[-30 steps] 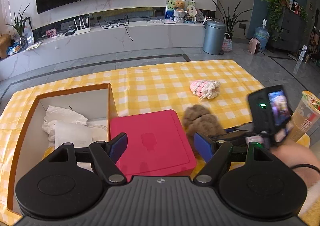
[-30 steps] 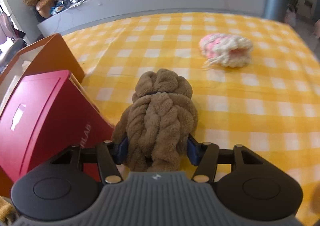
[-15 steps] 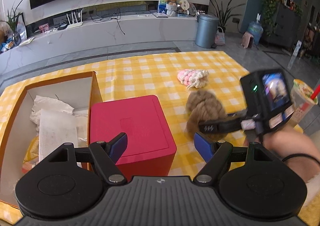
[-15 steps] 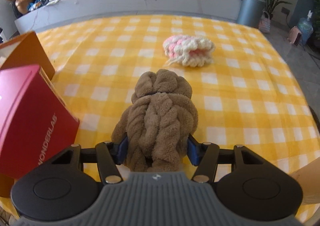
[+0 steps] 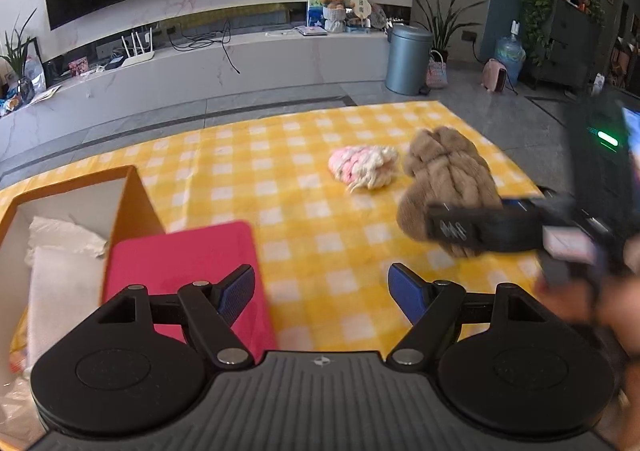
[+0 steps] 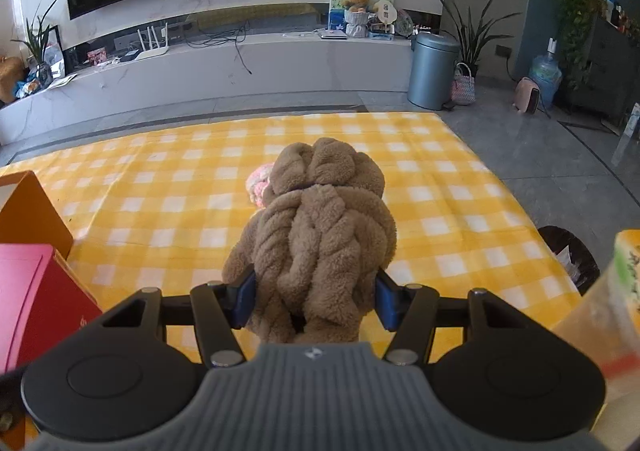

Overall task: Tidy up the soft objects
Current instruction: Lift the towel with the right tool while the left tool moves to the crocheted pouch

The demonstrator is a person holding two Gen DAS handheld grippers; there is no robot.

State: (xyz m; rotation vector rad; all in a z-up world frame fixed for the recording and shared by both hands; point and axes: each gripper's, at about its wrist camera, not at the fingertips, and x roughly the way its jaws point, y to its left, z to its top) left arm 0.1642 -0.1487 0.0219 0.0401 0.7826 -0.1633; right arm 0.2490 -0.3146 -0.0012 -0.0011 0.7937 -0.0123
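My right gripper (image 6: 314, 301) is shut on a brown braided plush bundle (image 6: 316, 239) and holds it raised above the yellow checked cloth (image 6: 160, 187); in the left wrist view the bundle (image 5: 446, 179) hangs at the right. A pink and cream knitted bundle (image 5: 362, 167) lies on the cloth, half hidden behind the brown one in the right wrist view (image 6: 256, 183). My left gripper (image 5: 322, 293) is open and empty, above the red box (image 5: 180, 259).
An open orange box (image 5: 138, 203) with white soft items inside (image 5: 60, 251) stands at the left, the red box against it. A cup of noodles (image 6: 600, 315) stands at the right edge. A bin (image 6: 568, 255) sits on the floor beyond.
My right gripper has lifted the brown bundle and carried it right and back from the red box. The left gripper has risen and stayed open.
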